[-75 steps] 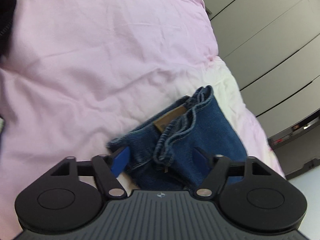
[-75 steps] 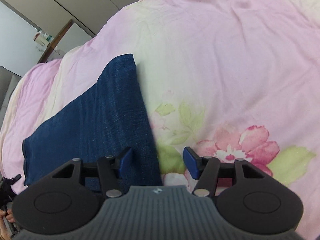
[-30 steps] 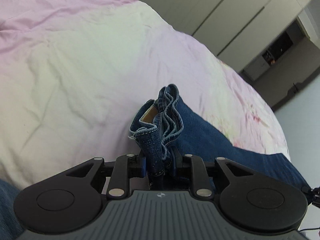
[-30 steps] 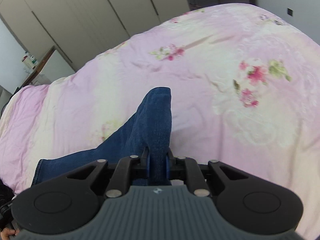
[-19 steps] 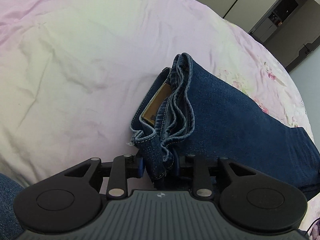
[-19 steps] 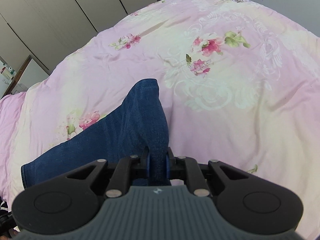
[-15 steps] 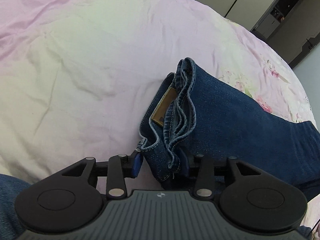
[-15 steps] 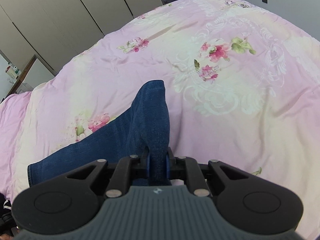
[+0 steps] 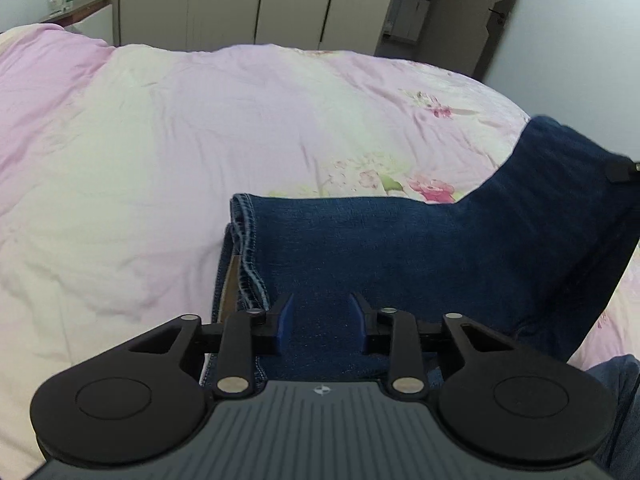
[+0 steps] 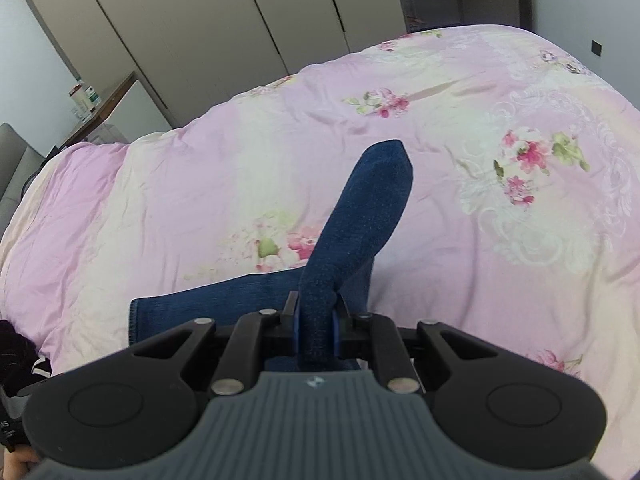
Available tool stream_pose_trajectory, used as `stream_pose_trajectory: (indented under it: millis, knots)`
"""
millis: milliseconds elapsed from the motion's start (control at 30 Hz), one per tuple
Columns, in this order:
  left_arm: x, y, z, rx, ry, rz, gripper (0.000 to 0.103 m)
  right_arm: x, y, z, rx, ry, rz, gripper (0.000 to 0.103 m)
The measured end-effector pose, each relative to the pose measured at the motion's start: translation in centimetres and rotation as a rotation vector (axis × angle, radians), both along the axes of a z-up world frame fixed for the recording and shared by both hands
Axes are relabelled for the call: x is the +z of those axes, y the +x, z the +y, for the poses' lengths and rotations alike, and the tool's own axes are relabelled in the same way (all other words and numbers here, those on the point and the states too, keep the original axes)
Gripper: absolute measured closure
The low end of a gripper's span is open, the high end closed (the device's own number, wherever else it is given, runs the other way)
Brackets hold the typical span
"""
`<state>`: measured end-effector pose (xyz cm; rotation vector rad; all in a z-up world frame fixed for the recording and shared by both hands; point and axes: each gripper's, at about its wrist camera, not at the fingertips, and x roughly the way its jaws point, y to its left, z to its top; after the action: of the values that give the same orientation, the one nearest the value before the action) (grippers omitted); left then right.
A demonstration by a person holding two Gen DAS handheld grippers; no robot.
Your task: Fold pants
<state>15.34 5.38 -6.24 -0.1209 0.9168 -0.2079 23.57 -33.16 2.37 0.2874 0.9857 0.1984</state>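
We see pants (image 9: 400,248) lying on pink floral bedspread (image 9: 160,140), waistband end near left gripper (image 9: 319,322). Left jaws apart above denim, just been closing, pads pressing nothing. Right gripper (image 10: 316,326) pinches fold of pants, lifting that end off bedspread.

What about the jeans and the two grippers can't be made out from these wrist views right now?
- Left wrist view: jeans run off the right edge; left gripper hides the near hem.
- Right wrist view: right gripper covers the clamped part; the lower layer is behind it.
- Brown waistband label: too small to read.
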Motion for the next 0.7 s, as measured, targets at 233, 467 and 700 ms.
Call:
stream_pose_trajectory:
  millis: [233, 467, 700]
  knots:
    - [-5.0, 1.6, 0.4, -0.034, 0.001, 0.136, 0.078, 0.1, 0.9, 8.1, 0.115, 0.04, 0.002, 0.092]
    - [-4.5, 1.5, 4.4, 0.048, -0.181, 0.127, 0.08, -4.7, 1.7, 17.3, 0.264, 0.076, 0.102, 0.092]
    - [-3.2, 1.8, 8.1, 0.139, -0.255, 0.124, 0.079, -12.8, 1.1, 24.0, 0.371, -0.01, 0.202, 0.091]
